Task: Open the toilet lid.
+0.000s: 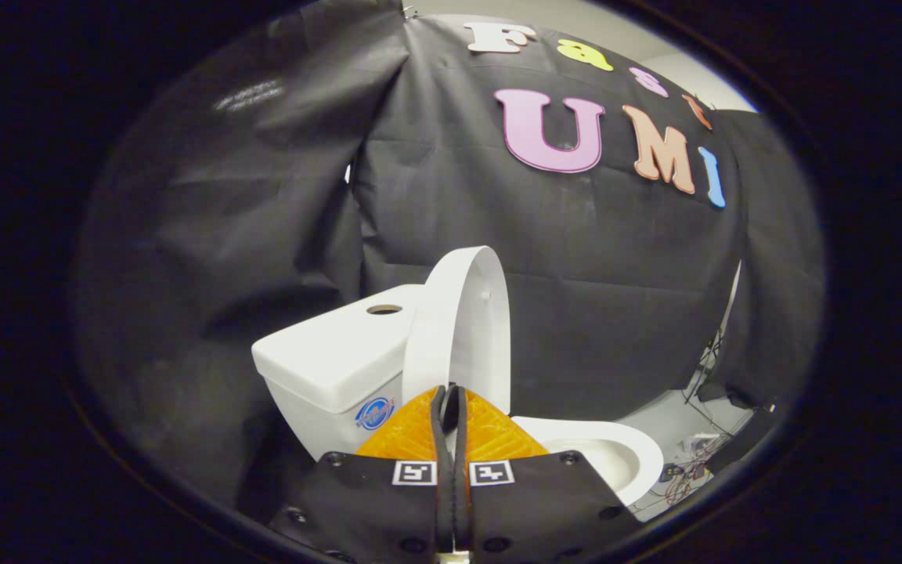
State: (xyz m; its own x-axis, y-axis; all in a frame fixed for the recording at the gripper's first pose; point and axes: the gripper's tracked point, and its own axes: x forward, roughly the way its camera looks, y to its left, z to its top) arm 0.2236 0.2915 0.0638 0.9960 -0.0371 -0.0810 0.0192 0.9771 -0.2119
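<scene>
Though the lid (463, 329) stands upright against the tank (333, 352), just beyond the closed, empty tool (449, 403), it could tip back onto the bowl (615, 458) if nudged.

Lid (463, 329) upright before tank (333, 352), bowl (615, 458) right.

The tool (451, 395) hides the toilet lid's (463, 313) lower edge.
</scene>
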